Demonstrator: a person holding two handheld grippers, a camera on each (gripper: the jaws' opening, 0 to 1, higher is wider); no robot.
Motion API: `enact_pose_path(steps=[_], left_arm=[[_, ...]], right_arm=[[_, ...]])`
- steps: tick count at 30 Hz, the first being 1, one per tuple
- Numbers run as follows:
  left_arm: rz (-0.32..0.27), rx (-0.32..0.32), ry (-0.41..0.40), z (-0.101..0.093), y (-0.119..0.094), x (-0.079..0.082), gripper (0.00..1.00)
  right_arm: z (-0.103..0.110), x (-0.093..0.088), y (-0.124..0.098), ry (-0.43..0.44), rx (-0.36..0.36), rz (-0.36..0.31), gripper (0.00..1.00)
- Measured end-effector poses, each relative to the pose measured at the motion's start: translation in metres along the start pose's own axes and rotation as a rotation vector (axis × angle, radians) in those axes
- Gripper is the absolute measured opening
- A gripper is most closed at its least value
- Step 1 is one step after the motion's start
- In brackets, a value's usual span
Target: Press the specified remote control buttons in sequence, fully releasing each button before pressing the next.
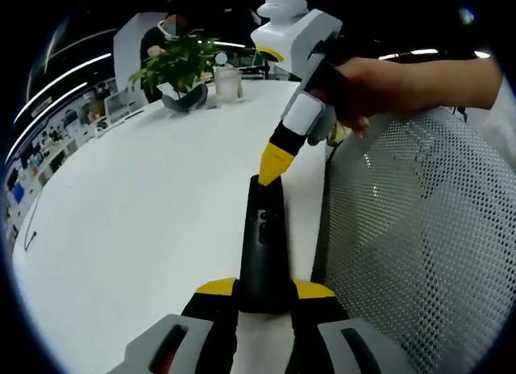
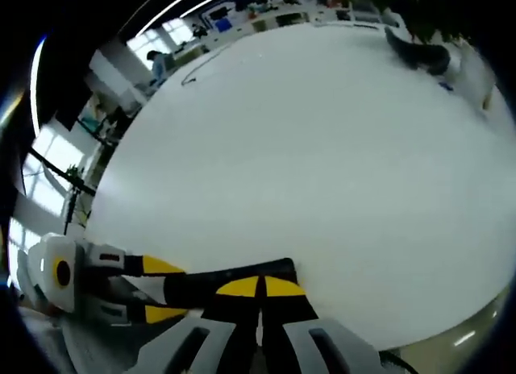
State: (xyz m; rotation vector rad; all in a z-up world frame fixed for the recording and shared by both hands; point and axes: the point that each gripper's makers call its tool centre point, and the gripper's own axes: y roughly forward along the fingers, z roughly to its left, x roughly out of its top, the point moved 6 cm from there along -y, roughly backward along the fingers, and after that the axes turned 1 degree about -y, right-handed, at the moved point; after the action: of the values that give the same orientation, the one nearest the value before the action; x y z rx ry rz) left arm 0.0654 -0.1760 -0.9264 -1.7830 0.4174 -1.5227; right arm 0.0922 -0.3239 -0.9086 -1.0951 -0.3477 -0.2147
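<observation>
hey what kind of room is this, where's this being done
Most likely an open-plan office: a long white table with a potted plant, a mesh office chair beside it, and rows of desks behind.

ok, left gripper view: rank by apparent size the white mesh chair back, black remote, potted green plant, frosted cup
1. White mesh chair back, though nearest the camera.
2. Black remote, also near.
3. Potted green plant, far off.
4. Frosted cup, far off.

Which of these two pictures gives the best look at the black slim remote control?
The left gripper view: the black slim remote control lies lengthwise, its buttons facing the camera. In the right gripper view the remote is a dark strip, partly hidden behind yellow fingertips.
</observation>
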Motion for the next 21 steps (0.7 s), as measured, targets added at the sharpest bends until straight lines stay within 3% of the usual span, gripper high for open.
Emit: enact_pose_path(steps=[3, 8, 21], left_arm=[[0.000, -0.006, 0.008, 0.0009, 0.0005, 0.0003, 0.24], [-0.007, -0.008, 0.001, 0.0017, -0.0003, -0.0011, 0.24], [-0.021, -0.006, -0.010, 0.0029, 0.0005, -0.0016, 0.24]], right_arm=[[0.0056, 0.0041, -0.0005, 0.006, 0.044, -0.030, 0.00], [0.0062, -0.0012, 0.0082, -0.005, 0.035, 0.034, 0.00], [0.0048, -0.0020, 0.0066, 0.011, 0.035, -0.003, 0.00]])
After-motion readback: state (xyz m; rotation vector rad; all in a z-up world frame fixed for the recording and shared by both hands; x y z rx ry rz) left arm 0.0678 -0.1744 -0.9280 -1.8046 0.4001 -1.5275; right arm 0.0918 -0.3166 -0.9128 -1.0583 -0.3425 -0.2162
